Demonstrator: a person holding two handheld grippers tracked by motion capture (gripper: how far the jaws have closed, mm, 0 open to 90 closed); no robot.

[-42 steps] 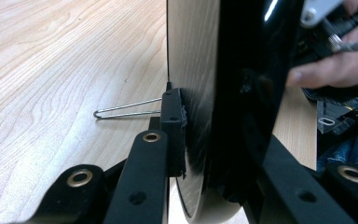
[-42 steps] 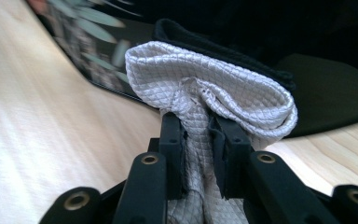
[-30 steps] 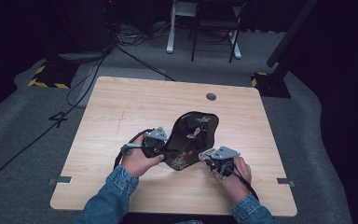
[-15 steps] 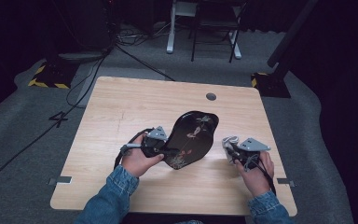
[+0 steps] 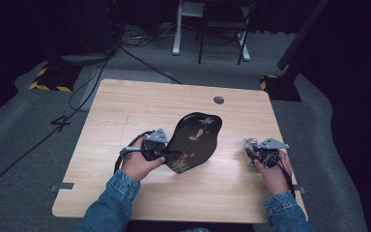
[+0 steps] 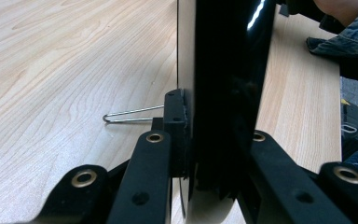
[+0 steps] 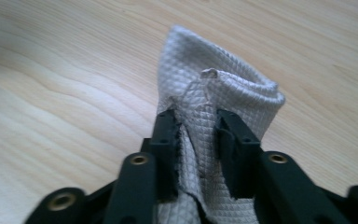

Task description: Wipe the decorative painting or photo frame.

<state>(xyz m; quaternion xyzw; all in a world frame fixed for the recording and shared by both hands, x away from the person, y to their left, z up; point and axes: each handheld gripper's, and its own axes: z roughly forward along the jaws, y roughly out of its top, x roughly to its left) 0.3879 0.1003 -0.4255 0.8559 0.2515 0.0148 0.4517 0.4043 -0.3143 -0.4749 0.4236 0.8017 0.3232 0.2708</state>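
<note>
A black glossy plate point(image 5: 195, 140) with a painted flower design stands tilted on its edge at the table's middle. My left gripper point(image 5: 166, 153) is shut on its lower left rim. In the left gripper view the plate point(image 6: 223, 70) runs edge-on between the jaws of the left gripper point(image 6: 216, 130). My right gripper point(image 5: 251, 151) sits to the right of the plate, apart from it. A grey quilted cloth point(image 7: 214, 60) lies bunched between the jaws of the right gripper point(image 7: 198, 130). These jaws have just been opening and hold the cloth point(image 5: 248, 146) only loosely.
The wooden table point(image 5: 125, 111) has a round cable hole point(image 5: 218, 100) at its far side. A thin wire loop point(image 6: 130, 114) lies on the wood beside the plate's back. Cables and chair legs stand on the floor beyond the table.
My right gripper has moved rightward from the plate's lower right edge, taking the cloth along. The left gripper and the plate have stayed in place.
</note>
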